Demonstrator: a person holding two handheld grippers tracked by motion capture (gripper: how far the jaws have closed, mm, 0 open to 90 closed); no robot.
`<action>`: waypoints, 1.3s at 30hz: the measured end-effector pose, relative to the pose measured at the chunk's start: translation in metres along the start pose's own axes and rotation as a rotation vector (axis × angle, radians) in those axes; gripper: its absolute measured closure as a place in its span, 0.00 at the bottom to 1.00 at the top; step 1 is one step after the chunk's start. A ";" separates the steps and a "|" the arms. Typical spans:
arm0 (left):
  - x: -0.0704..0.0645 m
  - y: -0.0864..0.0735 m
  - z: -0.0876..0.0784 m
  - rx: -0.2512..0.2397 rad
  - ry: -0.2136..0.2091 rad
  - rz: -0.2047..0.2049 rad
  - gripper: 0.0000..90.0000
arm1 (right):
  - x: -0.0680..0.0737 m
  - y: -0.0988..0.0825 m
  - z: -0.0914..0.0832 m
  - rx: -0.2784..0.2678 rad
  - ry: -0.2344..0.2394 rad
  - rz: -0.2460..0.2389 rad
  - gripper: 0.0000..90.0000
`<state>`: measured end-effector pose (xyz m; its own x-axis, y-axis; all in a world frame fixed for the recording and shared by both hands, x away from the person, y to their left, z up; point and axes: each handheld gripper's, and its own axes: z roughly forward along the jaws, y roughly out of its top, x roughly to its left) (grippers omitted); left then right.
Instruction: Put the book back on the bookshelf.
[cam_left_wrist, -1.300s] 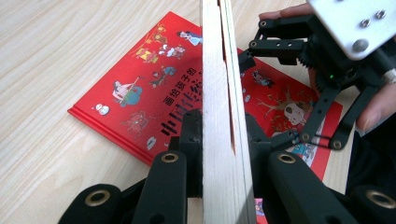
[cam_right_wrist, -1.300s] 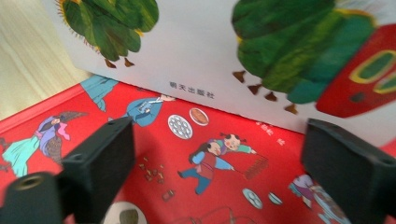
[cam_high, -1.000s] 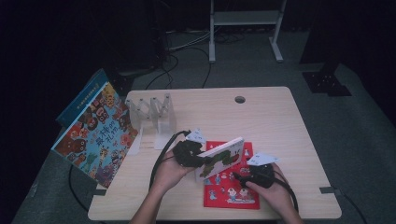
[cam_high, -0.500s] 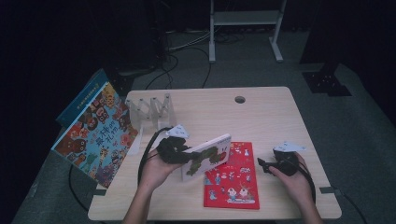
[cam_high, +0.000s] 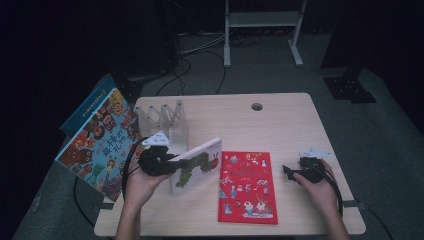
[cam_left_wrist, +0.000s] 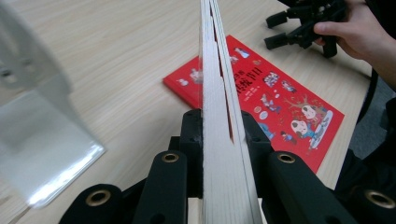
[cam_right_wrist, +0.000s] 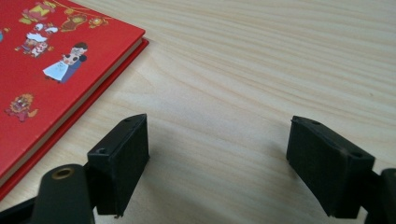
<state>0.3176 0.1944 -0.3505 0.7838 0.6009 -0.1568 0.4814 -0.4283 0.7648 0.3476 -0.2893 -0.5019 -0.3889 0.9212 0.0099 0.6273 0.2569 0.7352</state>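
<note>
High view, my left hand-held gripper (cam_high: 167, 164) clamped on the white caterpillar book (cam_high: 196, 165), tilted up off the tabletop (cam_high: 280, 125), red book (cam_high: 247, 186) flat just beside it, my right hand-held gripper (cam_high: 289, 171) spread wide, holding nothing.

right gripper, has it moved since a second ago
Yes. The right gripper has pulled off to the right of the red book, which it was over before, and now sits open above bare table.
</note>
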 end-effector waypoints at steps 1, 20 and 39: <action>0.001 -0.001 -0.005 -0.007 0.009 -0.003 0.84 | 0.000 0.000 0.000 -0.004 0.000 0.001 0.22; 0.027 -0.041 -0.069 -0.025 0.087 -0.104 0.84 | 0.000 0.000 0.002 -0.008 -0.004 0.012 0.20; 0.074 -0.018 -0.045 -0.009 0.236 -0.156 0.84 | -0.001 0.000 0.002 -0.010 -0.011 0.014 0.20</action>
<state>0.3488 0.2770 -0.3479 0.5867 0.8003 -0.1238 0.5846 -0.3127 0.7486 0.3490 -0.2898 -0.5033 -0.3726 0.9279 0.0124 0.6260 0.2414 0.7415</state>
